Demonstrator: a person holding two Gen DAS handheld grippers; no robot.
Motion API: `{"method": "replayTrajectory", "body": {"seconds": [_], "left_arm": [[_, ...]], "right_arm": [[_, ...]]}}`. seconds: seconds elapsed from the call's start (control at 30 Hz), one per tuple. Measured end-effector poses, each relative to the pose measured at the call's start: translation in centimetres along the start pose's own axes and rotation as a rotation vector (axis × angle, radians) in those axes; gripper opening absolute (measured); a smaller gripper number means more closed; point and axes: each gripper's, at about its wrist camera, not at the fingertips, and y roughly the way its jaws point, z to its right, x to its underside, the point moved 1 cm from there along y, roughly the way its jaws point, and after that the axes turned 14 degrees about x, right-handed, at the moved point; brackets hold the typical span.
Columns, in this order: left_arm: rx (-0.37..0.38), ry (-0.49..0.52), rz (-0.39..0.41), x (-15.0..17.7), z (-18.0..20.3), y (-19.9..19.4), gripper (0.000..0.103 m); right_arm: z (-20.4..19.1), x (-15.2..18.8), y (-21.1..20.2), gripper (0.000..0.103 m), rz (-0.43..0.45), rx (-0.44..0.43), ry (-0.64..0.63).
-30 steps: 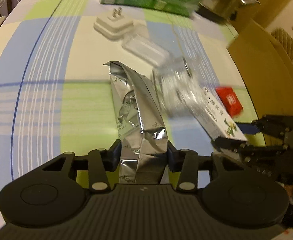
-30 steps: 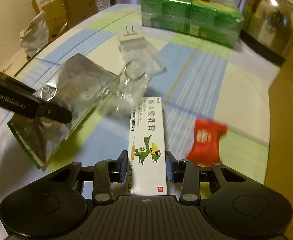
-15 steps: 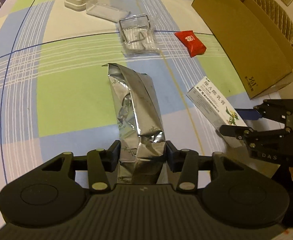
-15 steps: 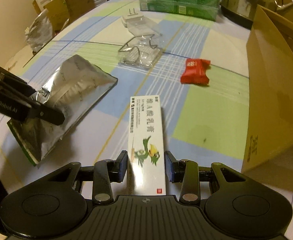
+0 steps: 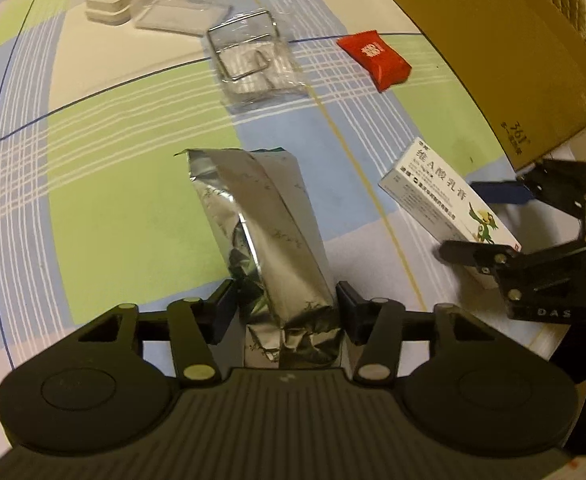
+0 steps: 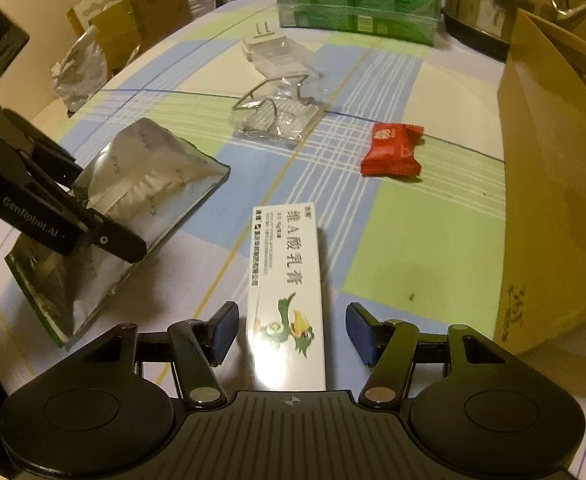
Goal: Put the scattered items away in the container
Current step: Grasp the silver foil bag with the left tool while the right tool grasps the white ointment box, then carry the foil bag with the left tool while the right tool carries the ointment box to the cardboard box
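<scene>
The left gripper [image 5: 287, 308] pinches a light, crinkly foil bag [image 5: 265, 232] by its end, while the right gripper [image 6: 291, 330] straddles, jaws wide, a stiff ointment box [image 6: 287, 292], best squeezed across its long sides, with the cardboard box [image 6: 553, 200] at three o'clock.

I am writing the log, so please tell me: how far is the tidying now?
Done: nothing that I can see; the inside of the cardboard box is hidden.
In hand: the left gripper is shut on the silver pouch; the right gripper has its fingers open around the white carton.
Remaining: the red packet, clear bag, clear case and white plug lie on the table.
</scene>
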Motion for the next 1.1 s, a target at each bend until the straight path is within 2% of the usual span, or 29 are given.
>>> {"method": "replayTrajectory", "body": {"seconds": [0.13,0.37,0.43,0.5,0.8,1.1], "left_arm": [[-0.010,0.037,-0.004,0.1,0.4,-0.2,0.038],[-0.022,0.062,-0.024,0.5,0.8,-0.4,0.037],[-0.021,0.057,-0.021,0.6,0.7,-0.6,0.036],[-0.020,0.057,-0.019,0.7,0.8,-0.8,0.036],[-0.017,0.086,-0.015,1.3,1.9,-1.6,0.036],[0.001,0.108,0.015,1.3,4.2,-3.0,0.036]], "right_arm": [[-0.6,-0.3,0.3,0.057,0.000,0.012,-0.034],[-1.5,-0.3,0.6,0.056,-0.004,0.041,-0.097],[-1.5,-0.3,0.6,0.053,-0.002,0.042,-0.099],[-1.5,-0.3,0.5,0.036,0.002,0.043,-0.095],[-0.7,-0.2,-1.3,0.035,0.033,0.037,-0.019],[0.7,-0.2,-5.1,0.035,0.085,0.050,0.053]]}}
